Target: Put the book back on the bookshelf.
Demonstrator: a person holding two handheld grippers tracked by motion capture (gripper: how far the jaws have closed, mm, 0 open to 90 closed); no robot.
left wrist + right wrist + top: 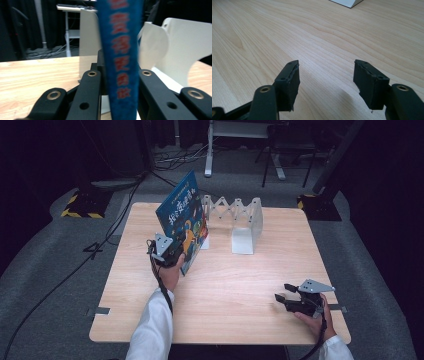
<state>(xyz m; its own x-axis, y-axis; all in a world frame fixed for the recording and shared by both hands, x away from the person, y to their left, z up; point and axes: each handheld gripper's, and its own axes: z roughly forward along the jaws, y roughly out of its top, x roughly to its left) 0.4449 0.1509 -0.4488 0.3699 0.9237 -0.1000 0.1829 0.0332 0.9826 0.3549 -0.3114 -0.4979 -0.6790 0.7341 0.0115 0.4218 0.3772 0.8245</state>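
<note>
We see a blue picture book (184, 220) left of centre in the high view, tilted, its cover carrying large Chinese characters we cannot read; its spine (119, 50) bears blurred red characters. Our left gripper (176, 254) clamps the book's lower edge. Just behind it, upper centre, stands a white expandable book rack (240, 222) on the wooden table (225, 285). Our right gripper (281, 292), lower right, has its jaws apart on nothing.
</note>
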